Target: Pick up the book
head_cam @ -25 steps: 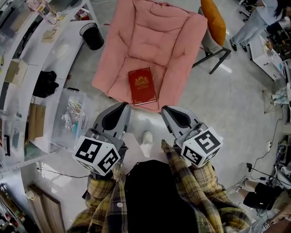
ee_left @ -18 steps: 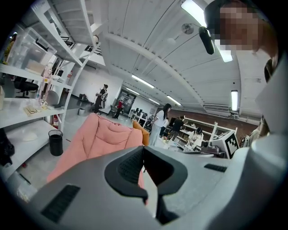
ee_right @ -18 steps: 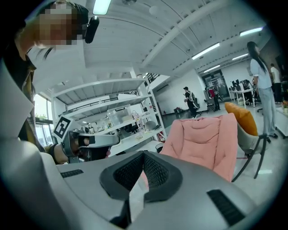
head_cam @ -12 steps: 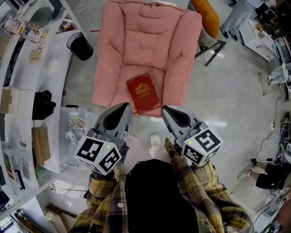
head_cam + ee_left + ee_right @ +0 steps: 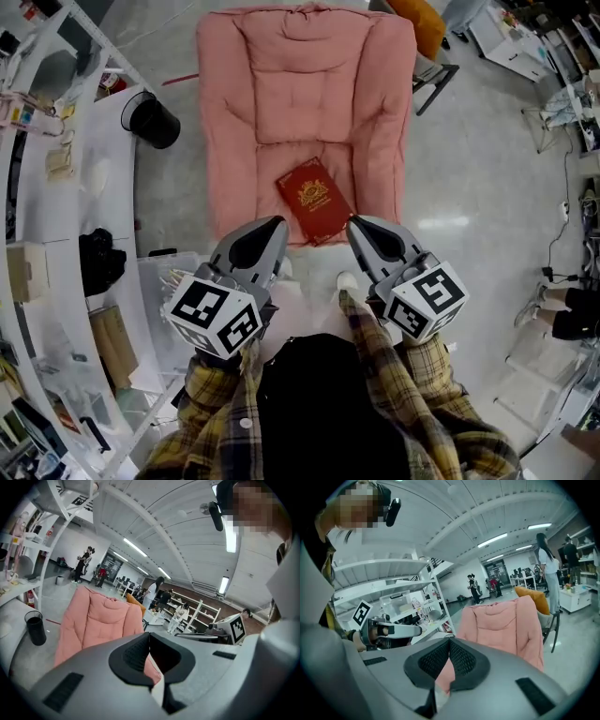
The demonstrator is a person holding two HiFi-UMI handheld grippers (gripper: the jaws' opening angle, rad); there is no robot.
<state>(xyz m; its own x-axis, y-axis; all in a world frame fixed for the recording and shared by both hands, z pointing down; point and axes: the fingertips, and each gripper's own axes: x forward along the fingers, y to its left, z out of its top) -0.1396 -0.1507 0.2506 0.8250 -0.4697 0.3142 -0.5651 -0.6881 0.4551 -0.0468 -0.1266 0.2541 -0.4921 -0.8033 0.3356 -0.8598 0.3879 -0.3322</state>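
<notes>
Both hand-held grippers are sitting closer to the pink floor chair [image 5: 305, 94] than a second ago, and the red book [image 5: 316, 199] is now appearing between their tips rather than well ahead of them. I am seeing the book lying flat, cover up, at a slant on the front of the chair's seat, not yet gripped.

The left hand-held gripper [image 5: 272, 230] is clenched on nothing, its black pads meeting at the tip. The right hand-held gripper [image 5: 358, 227] is looking the same, pads together and empty. I judge both are being carried shut simply because this is the approach. They are flanking the book, one to each side, likely so that either can take an edge. From above, the book's near corner is sitting just beside the right tip, though I cannot tell whether that tip is level with the seat or above it.

Only the head view is showing the book. Each gripper view is looking out almost level, so it is catching the chair's upright back while the gripper's own body is hiding the seat. The left gripper view is also showing the right gripper's marker cube [image 5: 237, 627].
</notes>
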